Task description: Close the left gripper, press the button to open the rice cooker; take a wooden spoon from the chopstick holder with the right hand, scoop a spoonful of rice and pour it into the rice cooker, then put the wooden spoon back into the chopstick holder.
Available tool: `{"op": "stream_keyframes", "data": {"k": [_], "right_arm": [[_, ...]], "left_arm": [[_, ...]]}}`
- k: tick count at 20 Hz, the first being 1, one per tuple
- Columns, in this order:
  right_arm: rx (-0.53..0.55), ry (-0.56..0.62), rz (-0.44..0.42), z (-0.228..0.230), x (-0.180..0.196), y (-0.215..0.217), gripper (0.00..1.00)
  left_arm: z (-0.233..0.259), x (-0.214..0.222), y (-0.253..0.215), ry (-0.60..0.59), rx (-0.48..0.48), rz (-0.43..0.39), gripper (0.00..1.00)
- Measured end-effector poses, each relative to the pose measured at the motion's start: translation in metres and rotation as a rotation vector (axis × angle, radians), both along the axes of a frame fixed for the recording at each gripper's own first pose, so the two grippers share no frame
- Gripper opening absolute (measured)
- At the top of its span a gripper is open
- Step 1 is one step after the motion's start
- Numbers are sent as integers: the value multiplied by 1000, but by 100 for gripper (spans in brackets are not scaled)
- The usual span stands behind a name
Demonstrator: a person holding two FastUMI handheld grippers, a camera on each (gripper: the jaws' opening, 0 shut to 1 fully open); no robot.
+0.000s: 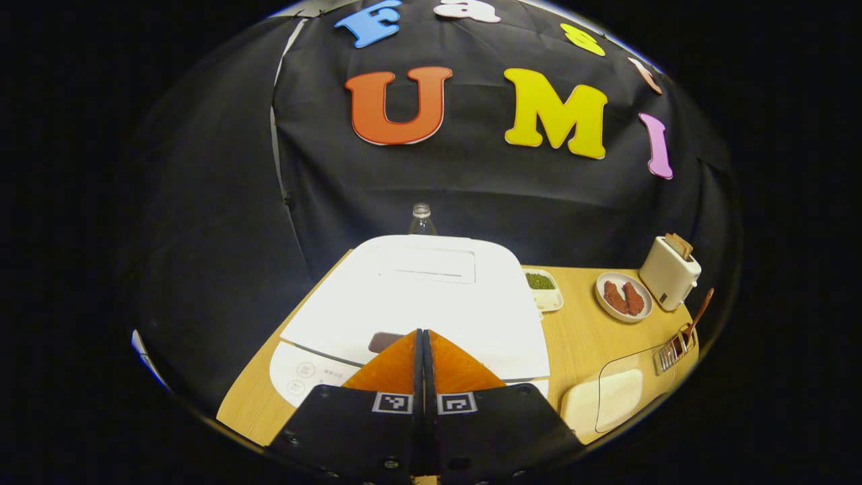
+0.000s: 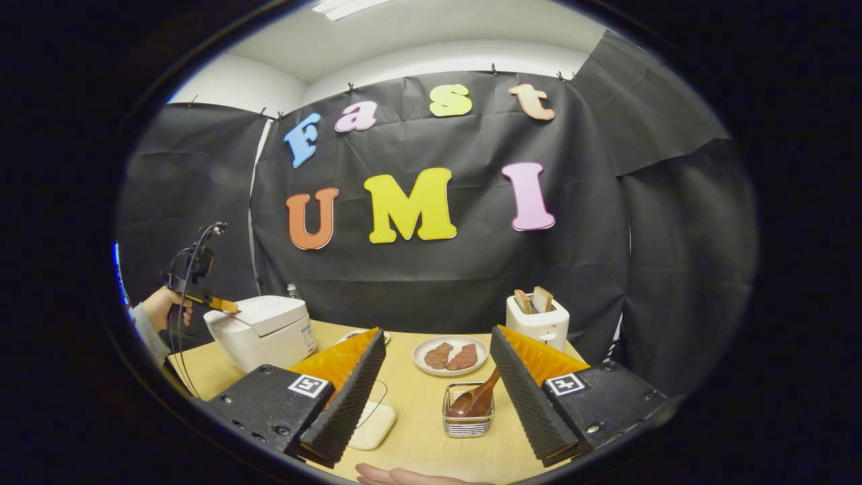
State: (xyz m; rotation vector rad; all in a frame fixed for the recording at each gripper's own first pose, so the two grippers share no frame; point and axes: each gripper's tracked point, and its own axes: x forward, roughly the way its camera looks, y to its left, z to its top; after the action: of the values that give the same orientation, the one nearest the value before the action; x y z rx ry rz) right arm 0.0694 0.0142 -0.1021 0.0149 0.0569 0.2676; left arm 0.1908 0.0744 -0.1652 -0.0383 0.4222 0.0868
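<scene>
in the left gripper view, the left gripper (image 1: 423, 335) points its tips, pressed together with nothing between them, at the front edge of the white square-lidded rice cooker (image 1: 431, 296), whose lid lies shut on the pale wooden table (image 1: 579, 337). the tips sit right at a small dark panel on the cooker's front; whether they touch it cannot be told. a clear plastic bottle (image 1: 421, 219) stands behind the cooker. to the right lie a small white tray of green grains (image 1: 543, 288), a round white plate with two brown pieces of meat (image 1: 623, 297) and a white toaster holding bread slices (image 1: 669, 271). nearer the table's front edge, a clear-lidded white container (image 1: 606, 399) sits just beside the wire-mesh chopstick holder (image 1: 673, 351), from which the brown wooden spoon (image 1: 698, 314) leans out.

in the right gripper view, a hand (image 2: 167, 308) at far left holds the left gripper over the rice cooker's lid. the right gripper (image 2: 434, 377) hangs above the table with its jaws wide and empty; the chopstick holder and its spoon show between the two fingers, with the plate and the toaster beyond them.
</scene>
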Motion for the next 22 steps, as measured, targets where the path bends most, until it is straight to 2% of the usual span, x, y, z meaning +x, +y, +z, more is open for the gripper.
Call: {"op": "stream_keyframes", "data": {"k": [1, 2, 4, 5, 6, 7, 8, 9, 10, 11, 12, 17, 18, 19, 20, 22], "right_arm": [[-5, 3, -11, -3, -1, -6, 96], [-10, 13, -19, -5, -1, -9, 100], [3, 34, -18, -7, -3, -10, 96], [10, 42, -15, -9, -4, -11, 96], [16, 44, -13, -10, -5, -11, 96], [21, 41, -13, -10, -6, -12, 96], [28, 42, -13, -11, -5, -12, 96], [35, 50, -19, -13, -4, -14, 96], [39, 59, -26, -16, -2, -15, 96], [39, 68, -41, -20, 1, -19, 96], [36, 77, -55, -24, 4, -23, 100], [25, 117, -99, -40, 27, -36, 100], [27, 127, -98, -45, 31, -36, 96], [30, 135, -98, -49, 37, -36, 96], [33, 145, -100, -54, 43, -37, 100], [45, 165, -110, -65, 56, -41, 100]], "left_arm": [[14, -3, 2, -49, 1, 18, 0], [28, -8, 2, -92, -9, 34, 0], [43, -26, -12, -102, -74, 26, 1], [48, -38, -15, -120, -86, 28, 9], [60, -44, -13, -155, -84, 30, 36], [72, -54, -17, -206, -73, 15, 50], [82, -64, -17, -256, -49, 22, 84], [88, -73, -14, -291, -28, 35, 83], [91, -84, -15, -311, -13, 39, 98], [91, -94, -18, -315, -7, 37, 97], [90, -106, -21, -317, 1, 37, 95], [90, -150, -54, -339, 26, -51, 94], [87, -157, -59, -336, 26, -56, 94], [84, -164, -64, -330, 25, -60, 94], [80, -171, -69, -326, 29, -69, 94], [75, -182, -80, -326, 49, -92, 94]]}}
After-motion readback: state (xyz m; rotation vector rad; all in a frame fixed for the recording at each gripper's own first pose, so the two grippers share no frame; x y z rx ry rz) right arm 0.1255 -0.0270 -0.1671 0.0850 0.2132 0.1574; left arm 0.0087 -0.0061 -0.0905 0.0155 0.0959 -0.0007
